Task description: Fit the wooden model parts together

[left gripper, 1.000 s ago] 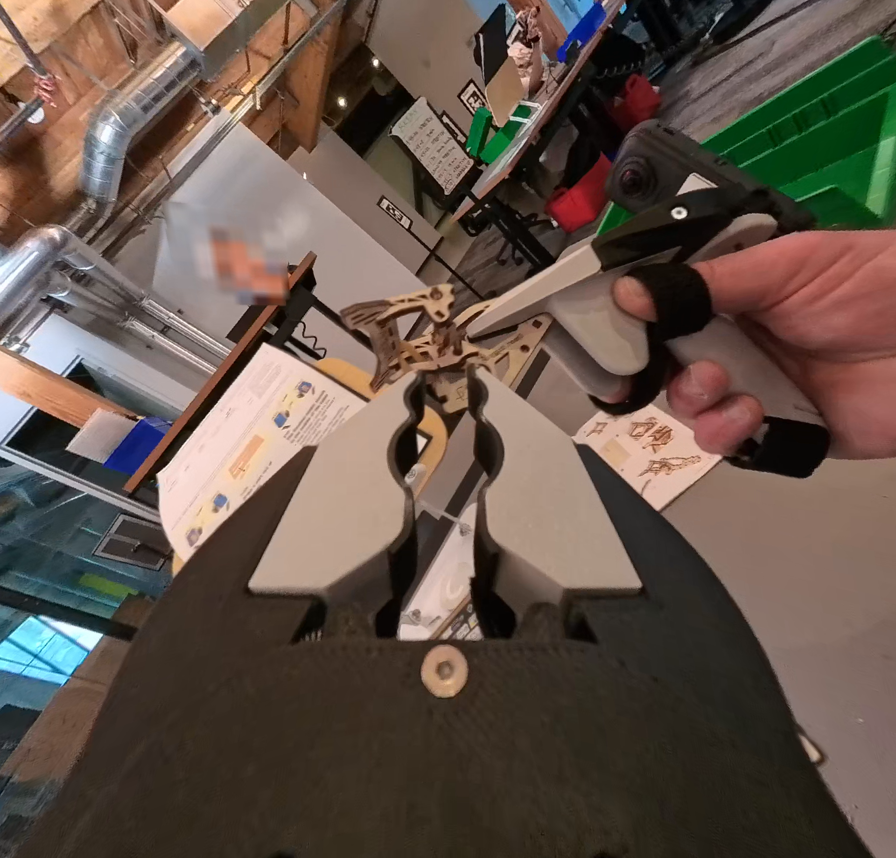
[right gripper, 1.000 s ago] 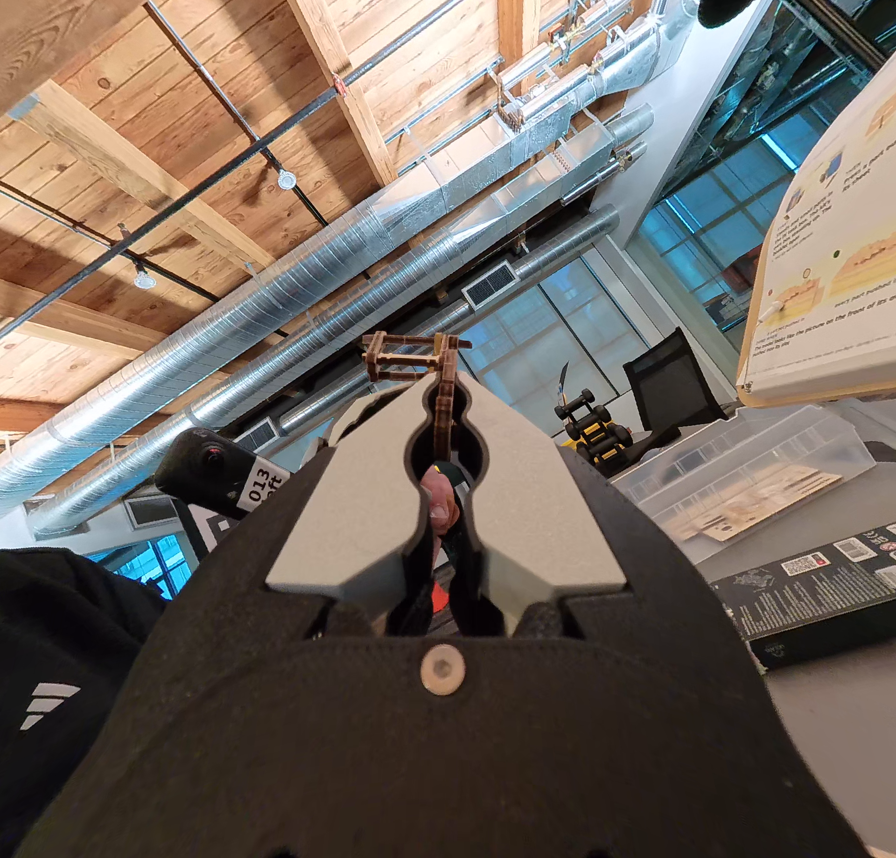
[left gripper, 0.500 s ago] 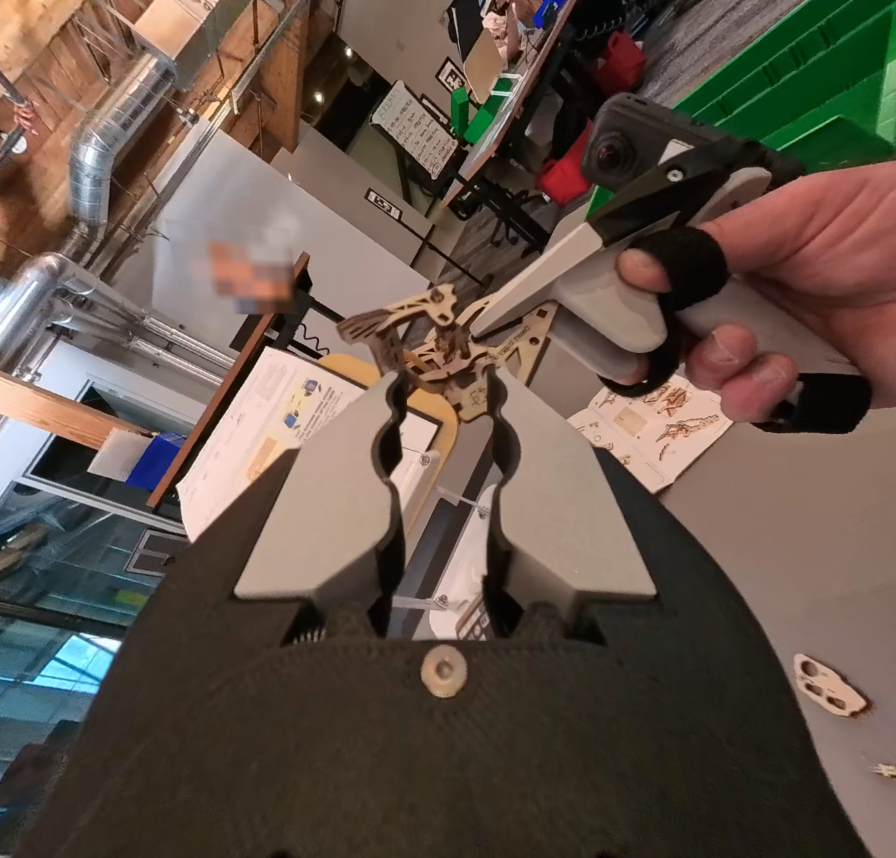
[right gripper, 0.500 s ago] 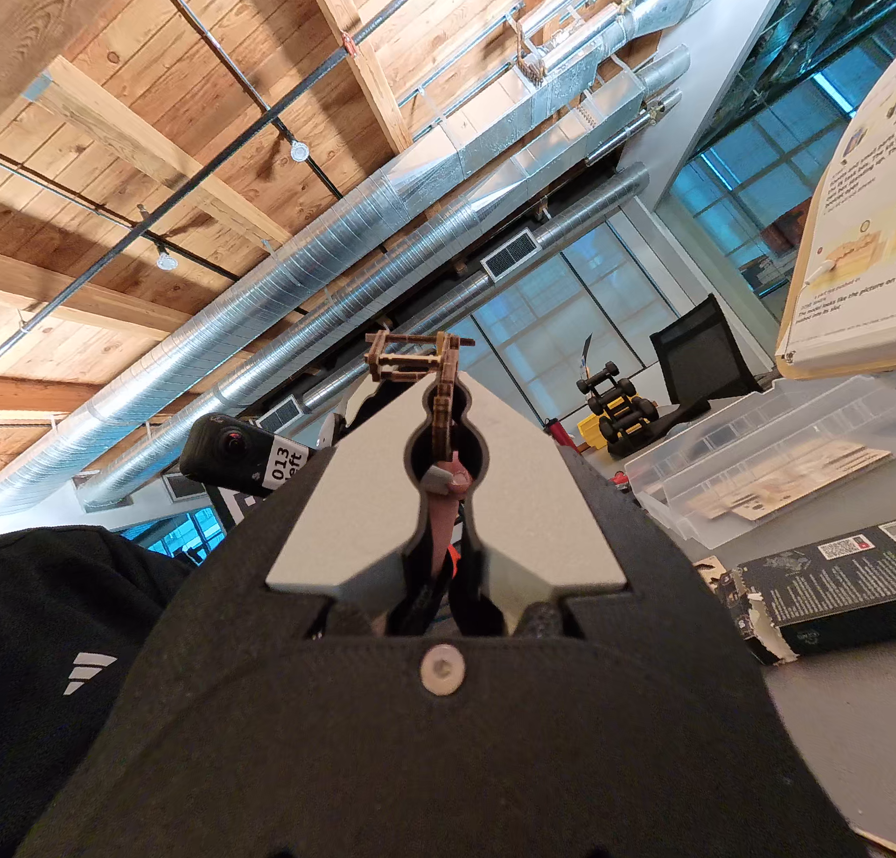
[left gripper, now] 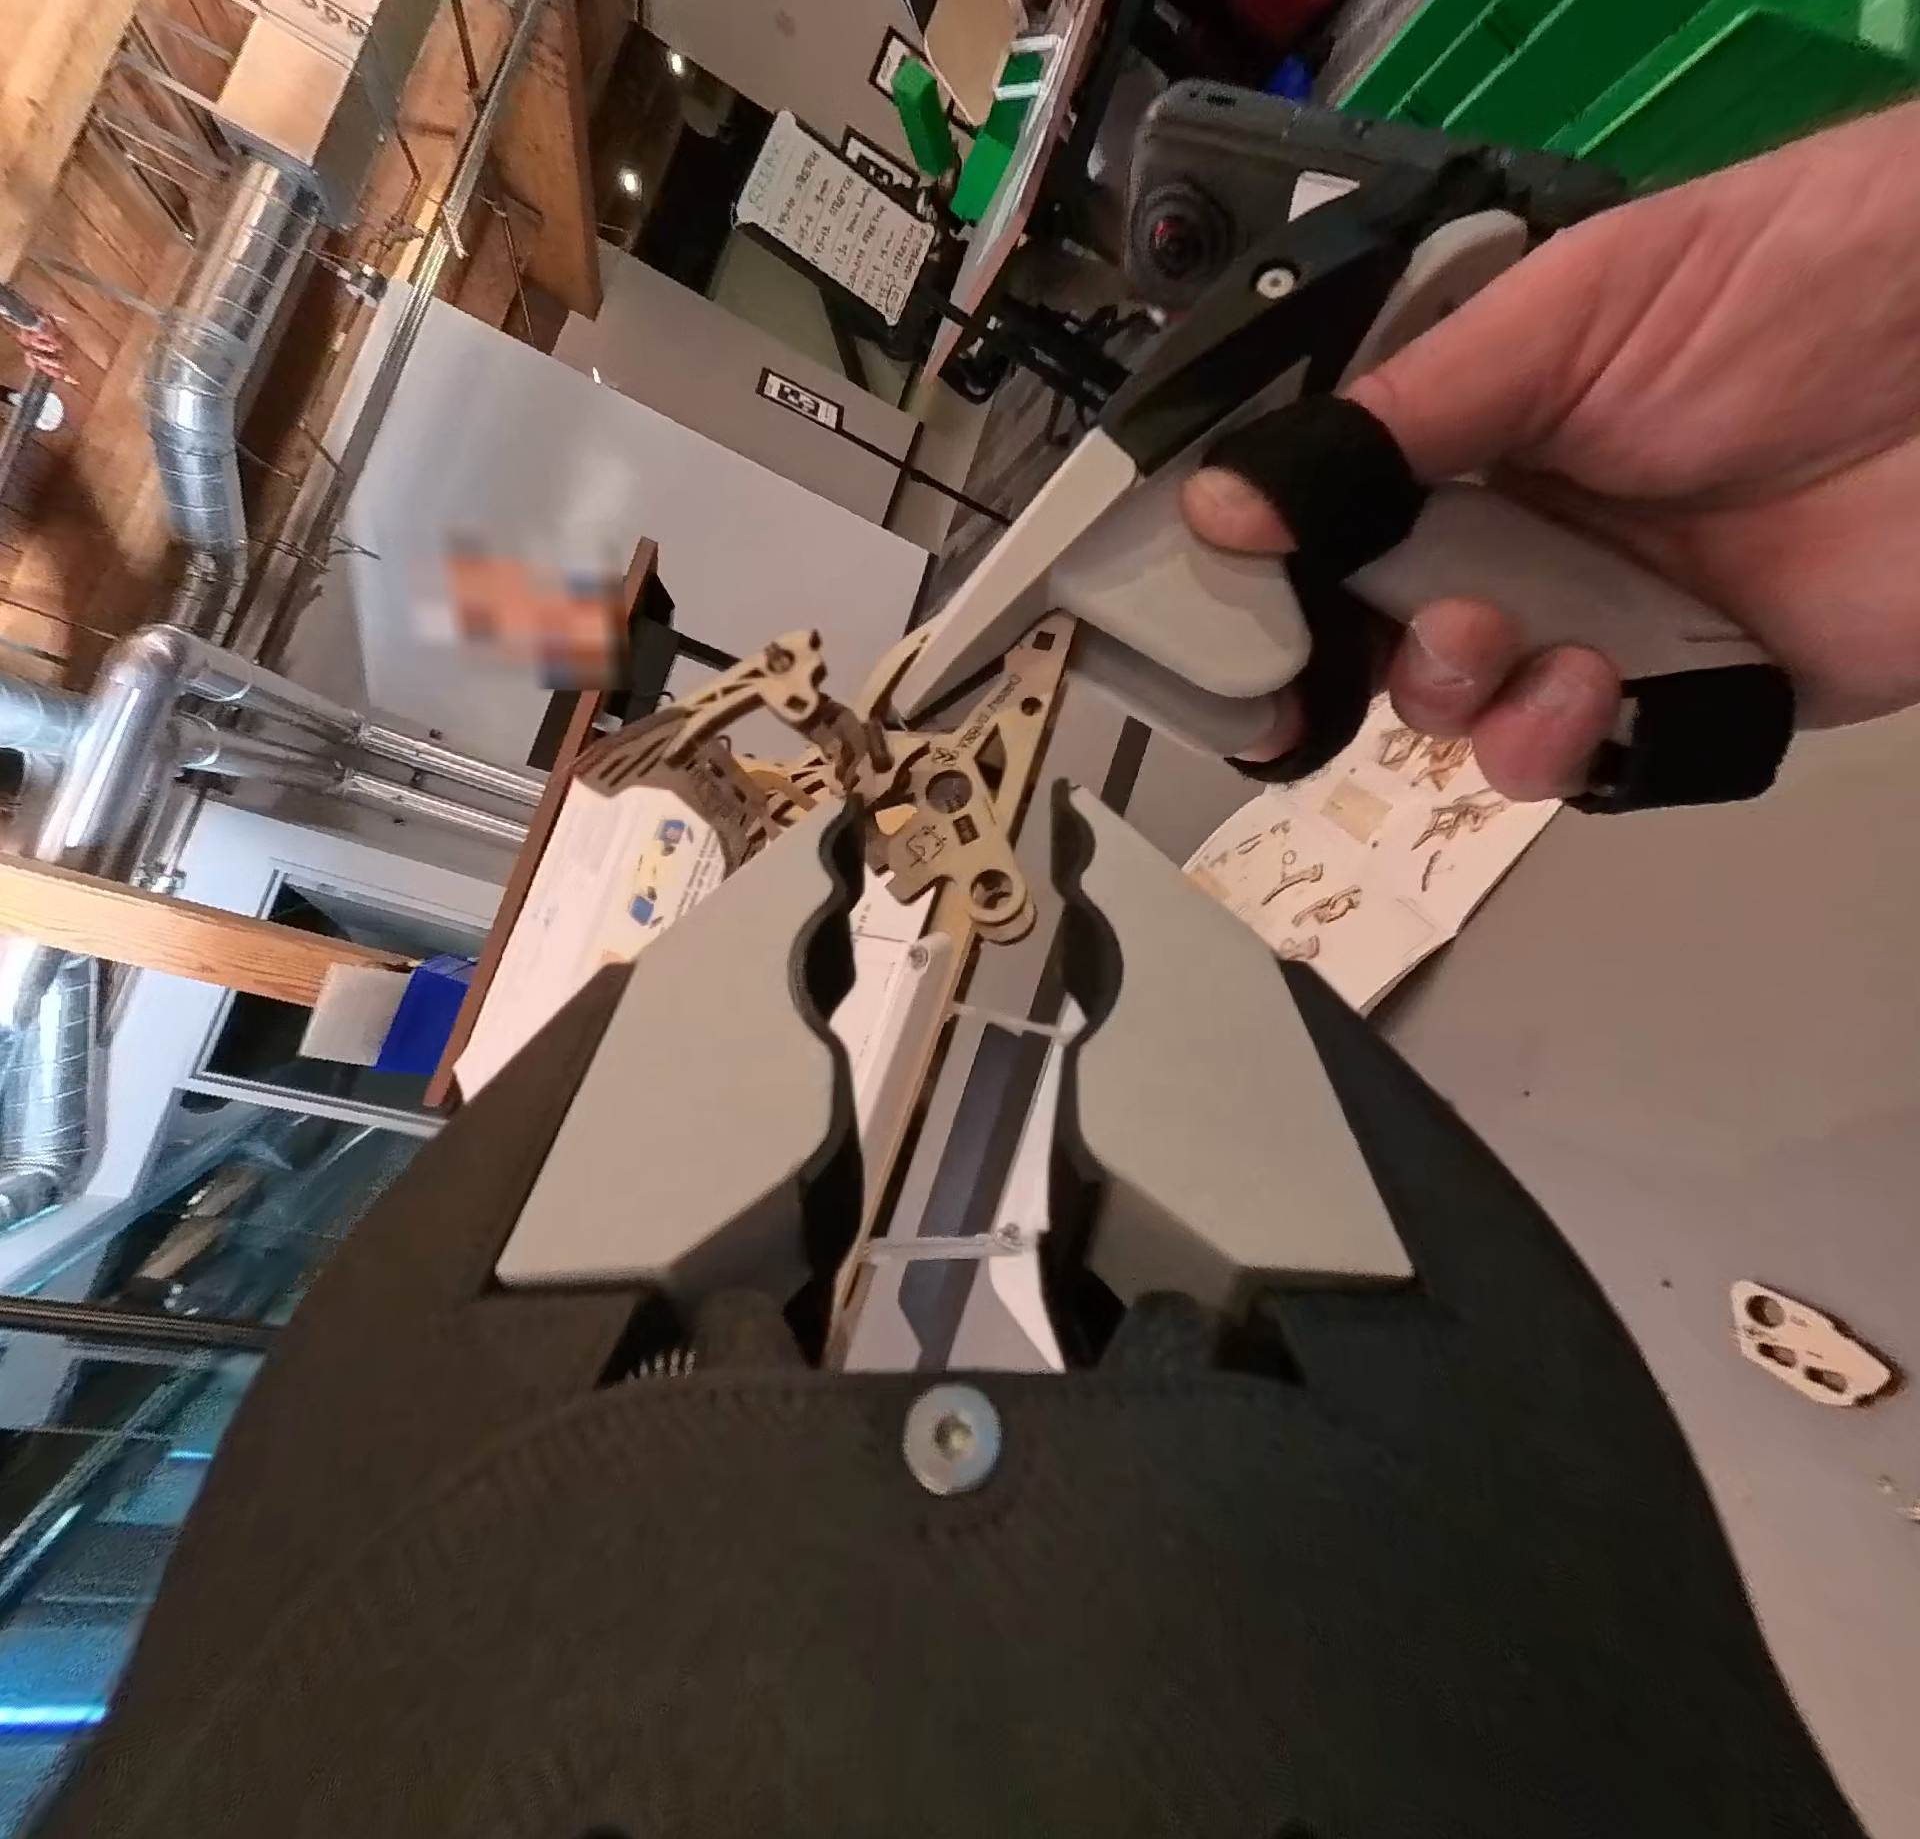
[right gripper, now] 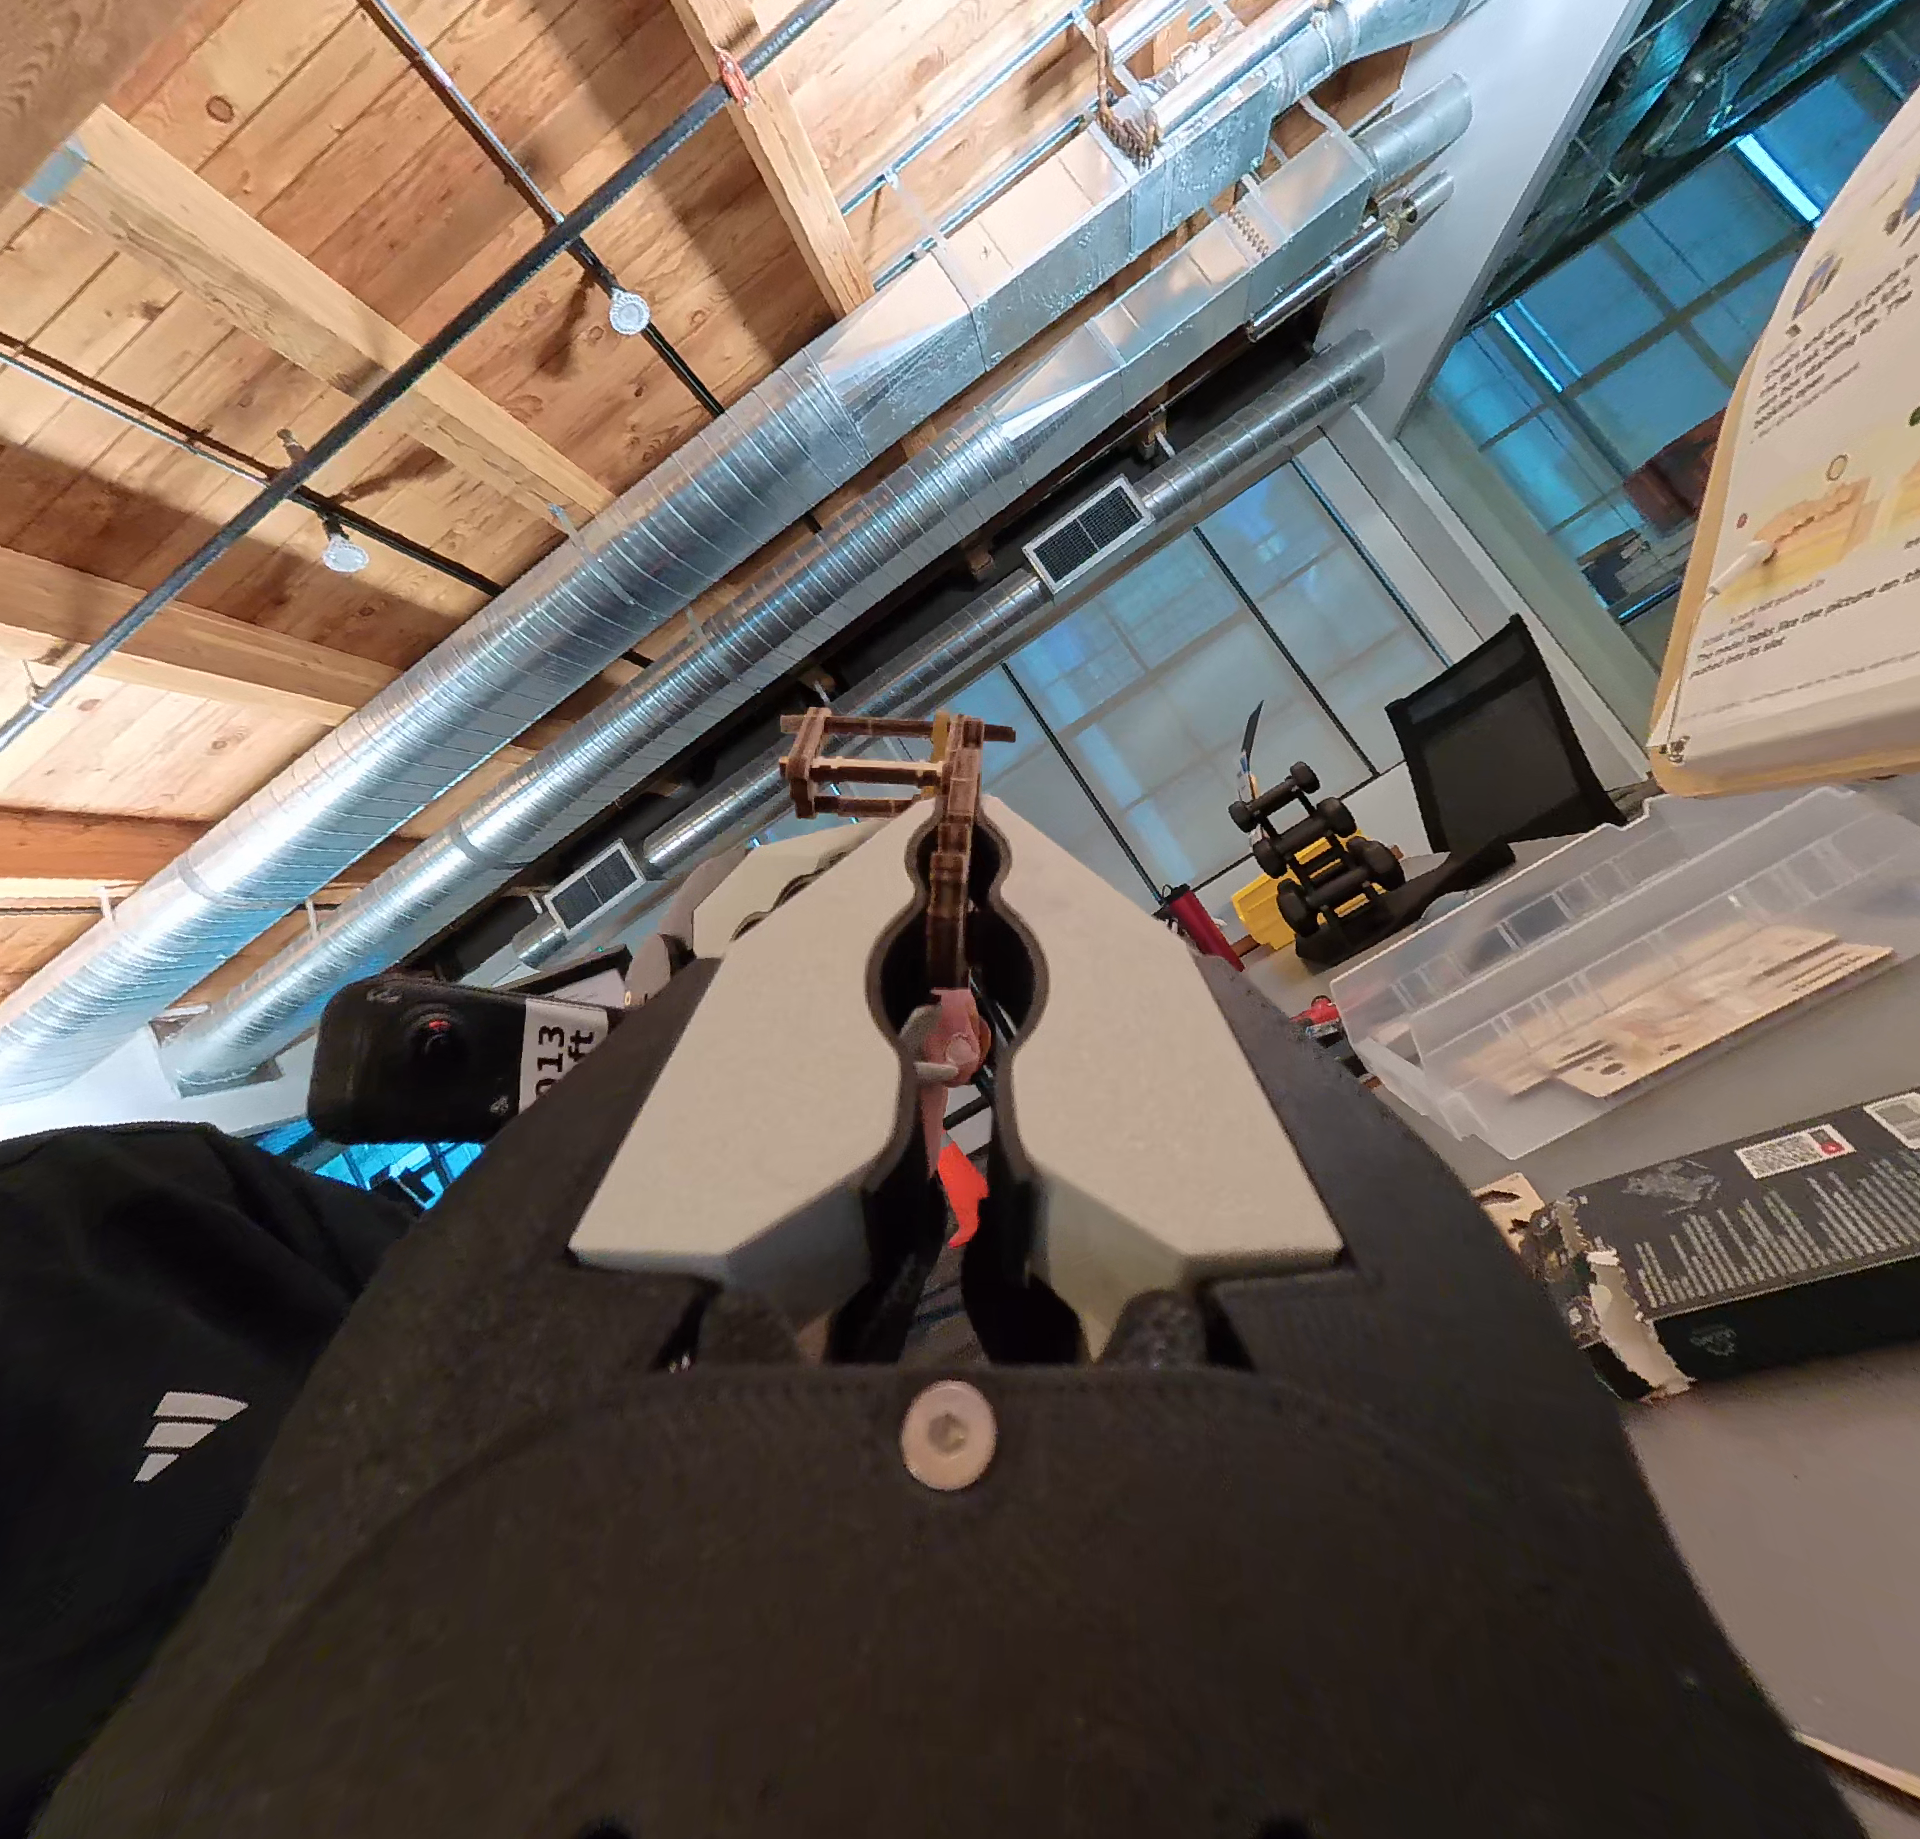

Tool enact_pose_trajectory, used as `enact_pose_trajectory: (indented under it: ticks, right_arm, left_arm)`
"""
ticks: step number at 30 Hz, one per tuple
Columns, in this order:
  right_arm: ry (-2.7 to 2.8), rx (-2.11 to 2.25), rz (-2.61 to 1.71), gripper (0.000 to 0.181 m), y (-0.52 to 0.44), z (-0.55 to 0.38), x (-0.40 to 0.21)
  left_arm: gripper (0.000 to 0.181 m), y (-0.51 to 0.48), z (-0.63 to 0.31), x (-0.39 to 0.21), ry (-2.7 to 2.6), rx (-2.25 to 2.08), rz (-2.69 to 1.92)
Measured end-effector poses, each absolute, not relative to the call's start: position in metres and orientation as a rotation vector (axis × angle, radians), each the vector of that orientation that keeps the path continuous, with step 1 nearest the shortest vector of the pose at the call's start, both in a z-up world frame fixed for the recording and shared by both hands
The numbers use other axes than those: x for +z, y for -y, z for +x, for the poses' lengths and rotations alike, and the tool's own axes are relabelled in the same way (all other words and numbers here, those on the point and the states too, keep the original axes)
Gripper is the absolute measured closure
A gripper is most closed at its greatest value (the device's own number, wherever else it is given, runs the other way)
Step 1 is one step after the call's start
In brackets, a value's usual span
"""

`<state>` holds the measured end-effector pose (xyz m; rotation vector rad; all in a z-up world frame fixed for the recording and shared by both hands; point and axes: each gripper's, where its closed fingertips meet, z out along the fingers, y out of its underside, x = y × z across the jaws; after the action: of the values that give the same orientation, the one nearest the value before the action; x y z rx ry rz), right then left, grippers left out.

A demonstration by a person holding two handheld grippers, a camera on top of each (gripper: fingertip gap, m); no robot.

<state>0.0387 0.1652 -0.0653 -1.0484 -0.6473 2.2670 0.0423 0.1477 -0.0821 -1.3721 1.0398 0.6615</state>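
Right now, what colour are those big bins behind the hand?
Bright green bins, clearest in the left wrist view.

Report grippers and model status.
Left gripper jaws open, empty. Right gripper shut on pale laser-cut wooden model, held aloft. Nothing blocking.

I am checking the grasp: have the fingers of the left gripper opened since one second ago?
Yes. The left gripper has opened: its fingers now stand apart, clear of the wooden model.

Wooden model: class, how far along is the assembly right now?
Done: several parts are joined in the wooden model. In hand: the right gripper is clamped on it; the left gripper is open beside it. Left: a loose piece lies on the table.
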Motion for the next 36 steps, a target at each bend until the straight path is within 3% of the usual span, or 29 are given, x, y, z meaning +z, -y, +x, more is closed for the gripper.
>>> enact_pose_trajectory:
  ticks: [16, 21, 24, 36]
  right_arm:
    - [0.668, 2.222, -1.078, 0.181, -0.164, 0.033, -0.070]
    - [0.664, 2.228, -1.072, 0.181, -0.164, 0.034, -0.068]
    - [0.666, 2.233, -1.067, 0.181, -0.163, 0.034, -0.067]
    - [0.656, 2.212, -1.085, 0.181, -0.160, 0.027, -0.070]
  left_arm:
    - [0.144, -0.155, 0.030, -0.079, -0.932, 0.636, -1.469]
    - [0.132, -0.153, 0.035, -0.083, -0.943, 0.579, -1.470]
    - [0.141, -0.150, 0.031, -0.077, -0.895, 0.568, -1.451]
    - [0.132, -0.144, 0.032, -0.084, -0.813, 0.405, -1.512]
